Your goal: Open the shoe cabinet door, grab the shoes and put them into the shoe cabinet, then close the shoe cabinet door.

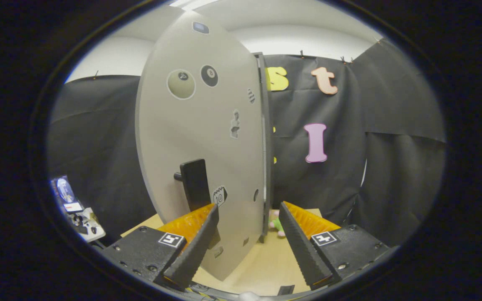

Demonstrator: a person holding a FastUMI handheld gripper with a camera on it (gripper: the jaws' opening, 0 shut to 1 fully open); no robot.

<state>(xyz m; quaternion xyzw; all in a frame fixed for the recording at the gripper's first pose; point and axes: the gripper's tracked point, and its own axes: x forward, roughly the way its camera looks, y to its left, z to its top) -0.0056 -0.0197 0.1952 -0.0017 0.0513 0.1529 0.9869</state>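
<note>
The gripper (248,219) hangs with fingers apart, gripping nothing — the pale grey sticker-dotted shoe cabinet door (201,138) with its black handle (194,184) stands swung open just ahead. Shoes remain to be stowed, I'd judge. Beyond lies a light wooden tabletop (266,263), black cloth behind.

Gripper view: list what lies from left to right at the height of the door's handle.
Small white stand with gadgets → black handle → grey cabinet door → dark cabinet edge → black cloth wall. The claw hangs open, nearer, straddling the door's free edge.
</note>
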